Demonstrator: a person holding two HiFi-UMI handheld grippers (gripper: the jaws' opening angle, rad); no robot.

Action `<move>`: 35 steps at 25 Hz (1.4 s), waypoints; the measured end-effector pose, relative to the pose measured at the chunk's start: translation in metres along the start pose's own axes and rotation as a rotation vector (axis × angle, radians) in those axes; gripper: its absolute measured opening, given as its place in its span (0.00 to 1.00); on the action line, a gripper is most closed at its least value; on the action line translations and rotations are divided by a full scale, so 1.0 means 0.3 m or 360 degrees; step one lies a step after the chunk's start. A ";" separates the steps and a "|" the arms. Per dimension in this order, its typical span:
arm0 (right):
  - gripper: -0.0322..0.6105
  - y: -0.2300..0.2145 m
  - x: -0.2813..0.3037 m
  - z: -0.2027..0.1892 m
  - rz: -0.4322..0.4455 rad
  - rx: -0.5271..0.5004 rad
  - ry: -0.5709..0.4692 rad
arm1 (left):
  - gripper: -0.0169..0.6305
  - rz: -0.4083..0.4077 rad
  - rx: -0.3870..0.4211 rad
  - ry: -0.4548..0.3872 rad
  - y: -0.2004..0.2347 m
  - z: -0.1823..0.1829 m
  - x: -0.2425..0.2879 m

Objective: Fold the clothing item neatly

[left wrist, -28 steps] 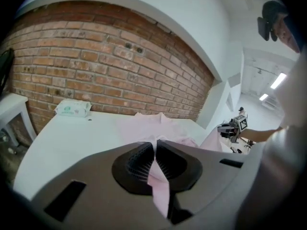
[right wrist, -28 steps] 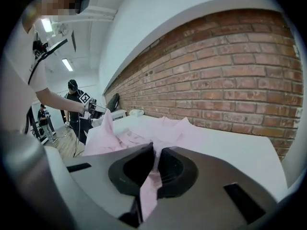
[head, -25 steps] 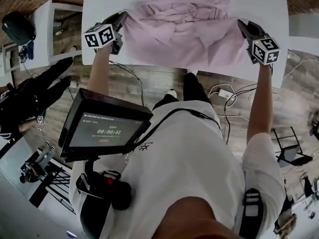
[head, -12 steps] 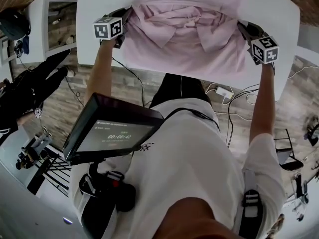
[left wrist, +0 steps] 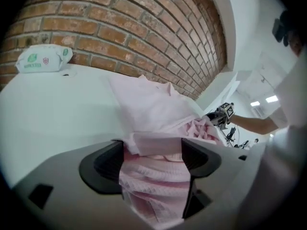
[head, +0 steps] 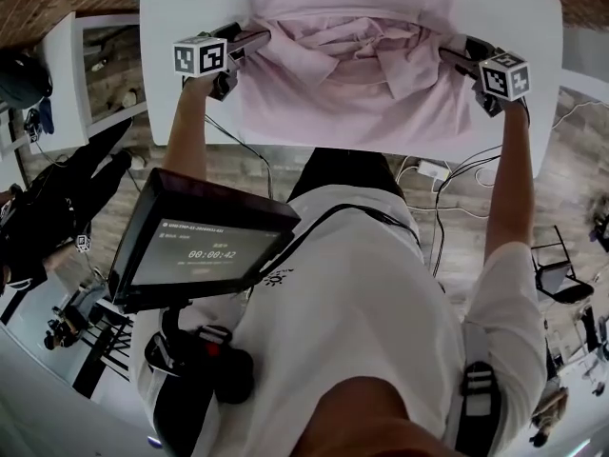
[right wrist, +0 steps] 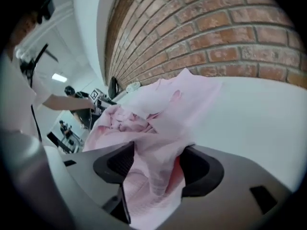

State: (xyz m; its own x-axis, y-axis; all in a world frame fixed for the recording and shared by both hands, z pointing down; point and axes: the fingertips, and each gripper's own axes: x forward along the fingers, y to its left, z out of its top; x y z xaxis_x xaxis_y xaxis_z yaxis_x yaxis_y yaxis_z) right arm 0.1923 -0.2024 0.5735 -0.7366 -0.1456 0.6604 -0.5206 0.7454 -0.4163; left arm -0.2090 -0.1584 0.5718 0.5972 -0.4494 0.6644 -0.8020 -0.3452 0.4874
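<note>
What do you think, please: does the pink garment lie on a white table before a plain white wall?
Not quite: the wall is red brick, not plain white, as the left gripper view shows. The pink garment does lie on a white table.

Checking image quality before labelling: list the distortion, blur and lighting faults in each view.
Head view: strong fisheye bends the white table edges; light even. Left gripper view: dark round vignette, brick wall bows, pink garment soft up close. Right gripper view: same vignette and bowing, nearest folds blurred, ceiling light blown white.
</note>
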 end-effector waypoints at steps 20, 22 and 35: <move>0.89 0.069 -0.168 0.073 0.0082 0.0358 -0.0222 | 0.93 -0.0341 0.0036 0.0029 -0.098 0.042 -0.098; 0.89 0.055 -0.185 0.062 0.0031 0.0334 -0.0186 | 0.93 -0.0323 -0.0020 -0.0001 -0.079 0.052 -0.120; 0.86 -0.012 -0.182 0.041 -0.0160 0.0115 -0.0028 | 0.03 -0.0003 0.0153 -0.0178 0.023 0.158 -0.188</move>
State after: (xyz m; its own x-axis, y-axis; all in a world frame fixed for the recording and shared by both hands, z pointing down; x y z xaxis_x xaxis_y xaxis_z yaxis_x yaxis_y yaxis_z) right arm 0.2291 -0.2051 0.5313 -0.6862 -0.2292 0.6904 -0.6216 0.6777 -0.3928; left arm -0.2477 -0.1743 0.5107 0.6004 -0.5360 0.5935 -0.7995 -0.4208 0.4287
